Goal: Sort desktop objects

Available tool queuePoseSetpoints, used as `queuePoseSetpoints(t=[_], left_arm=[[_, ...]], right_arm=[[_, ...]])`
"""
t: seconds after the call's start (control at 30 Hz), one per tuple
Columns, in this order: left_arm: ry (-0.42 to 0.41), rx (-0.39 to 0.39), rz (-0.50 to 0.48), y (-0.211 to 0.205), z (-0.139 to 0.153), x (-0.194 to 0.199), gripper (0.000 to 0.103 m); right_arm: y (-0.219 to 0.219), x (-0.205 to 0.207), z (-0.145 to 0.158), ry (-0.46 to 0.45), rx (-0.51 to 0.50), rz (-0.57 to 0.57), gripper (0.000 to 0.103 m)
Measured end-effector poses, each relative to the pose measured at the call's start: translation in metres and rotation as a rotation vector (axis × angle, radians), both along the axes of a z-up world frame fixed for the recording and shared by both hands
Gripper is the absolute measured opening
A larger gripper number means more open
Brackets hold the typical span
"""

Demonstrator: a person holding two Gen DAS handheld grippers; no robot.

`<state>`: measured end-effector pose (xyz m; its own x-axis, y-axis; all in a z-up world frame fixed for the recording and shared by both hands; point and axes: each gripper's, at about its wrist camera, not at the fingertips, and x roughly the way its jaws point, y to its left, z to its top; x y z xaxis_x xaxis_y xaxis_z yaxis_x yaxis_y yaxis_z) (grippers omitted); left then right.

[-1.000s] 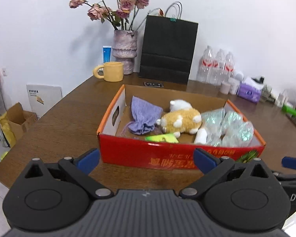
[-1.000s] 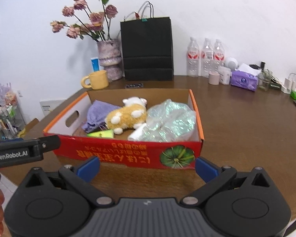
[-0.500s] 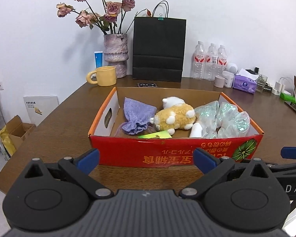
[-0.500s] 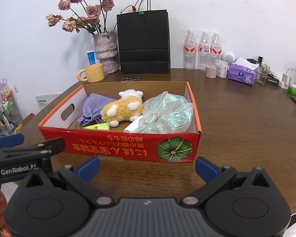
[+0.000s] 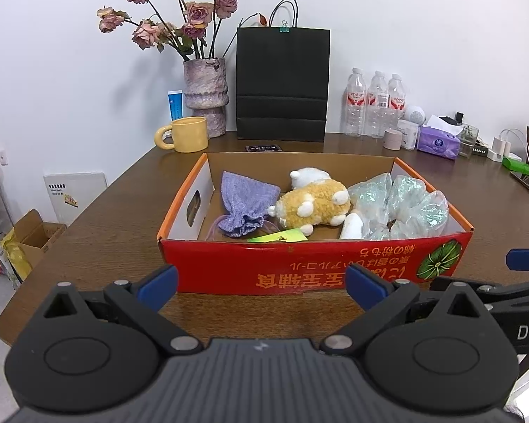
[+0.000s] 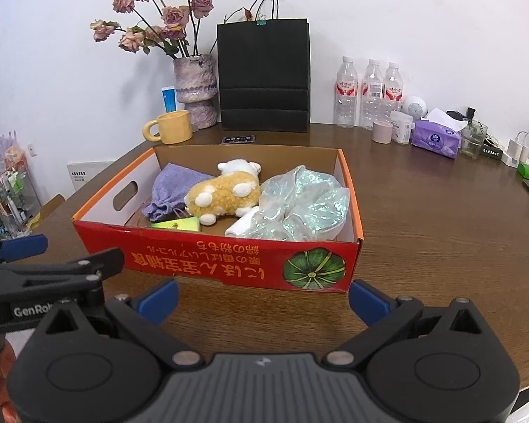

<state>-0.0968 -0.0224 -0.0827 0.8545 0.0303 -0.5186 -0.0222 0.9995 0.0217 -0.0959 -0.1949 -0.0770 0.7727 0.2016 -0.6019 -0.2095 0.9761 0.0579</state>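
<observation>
My left gripper (image 5: 261,283) spread wide, nothing between the fingers, hovering just short of the box's (image 5: 314,268) red front wall. My right gripper (image 6: 262,294) likewise wide and empty, same side of the box, beside the left one; its blue fingertip shows at the left view's right edge.

Box sits on the brown table (image 5: 116,218), open top, orange rim, white inner walls with a handle slot on the left wall.

Inside, left to right:
- purple pouch (image 5: 245,208), drawstring end toward me
- plush (image 5: 312,202), yellow with white paws, on its side, touching the pouch
- green card (image 5: 278,237) lying flat under the plush's near edge, against the front wall
- crinkled clear bags (image 5: 402,208) filling the right end, a white roll (image 5: 351,226) tucked against them

Behind the box, well apart: yellow mug (image 5: 187,134), vase (image 5: 205,91) with dried roses, black bag (image 5: 282,84), three bottles (image 5: 375,104), tissue pack (image 5: 439,144). Small dark card (image 5: 264,148) between the black bag and the box.
</observation>
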Motion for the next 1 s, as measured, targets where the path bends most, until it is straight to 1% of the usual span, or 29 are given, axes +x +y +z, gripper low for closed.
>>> queuePoseSetpoints(t=[1.0], left_arm=[[0.004, 0.026, 0.009, 0.0005, -0.0034, -0.0036, 0.103]], right_arm=[[-0.0002, -0.0046, -0.0069, 0.014, 0.019, -0.005, 0.103]])
